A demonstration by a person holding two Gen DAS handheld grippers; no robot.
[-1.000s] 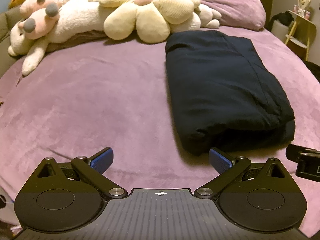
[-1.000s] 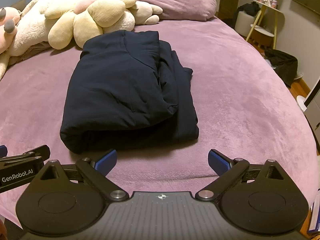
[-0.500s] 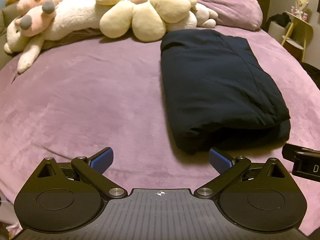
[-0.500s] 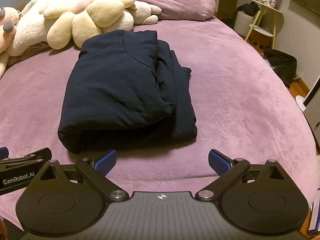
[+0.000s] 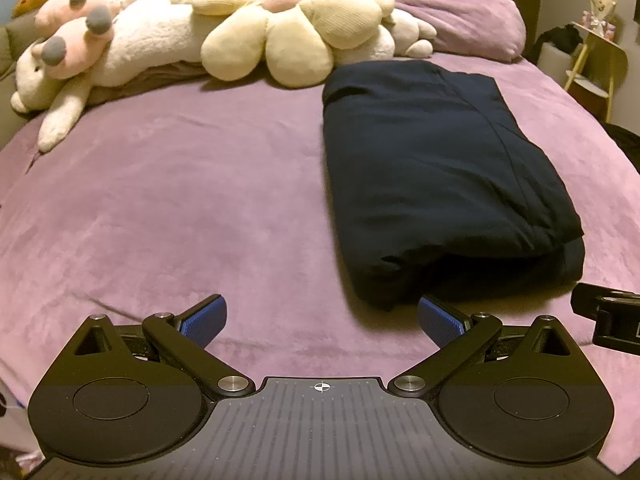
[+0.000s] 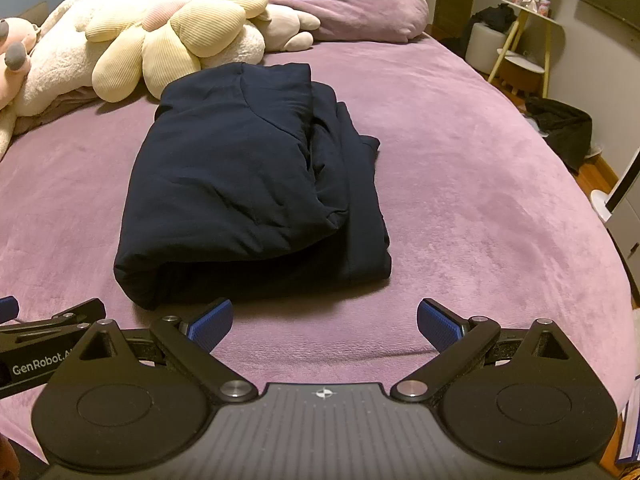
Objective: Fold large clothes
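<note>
Navy garment lies folded into a thick rectangular bundle on the bed, long axis running away from the cameras, roughly mid-bed. Top layer is doubled over, w/ a rounded fold edge at the near end; on its right side a lower layer sticks out a bit wider, so edges aren't flush. Judging by that compact shape, folding looks about done, maybe one tidy-up of the right flap left. Bundle sits clear of the bed edge, prob. so both tongs had flat room to work around it.

Far end of the bundle is just beside the flower cushion, can't tell if touching. Plush toys and a purple pillow line the head of the bed, well out of the way.

Left tongs: spread wide, blue pads bare, gripping nothing. Right pad sits near the bundle's near-left corner, apart from it as far as I can tell. Right tongs: likewise spread wide, nothing between pads, held just short of the bundle's near edge, not touching. Both hover side by side over the bed's near part, released.

Room clutter beyond the right bed edge: side table, dark bag on the floor.
</note>
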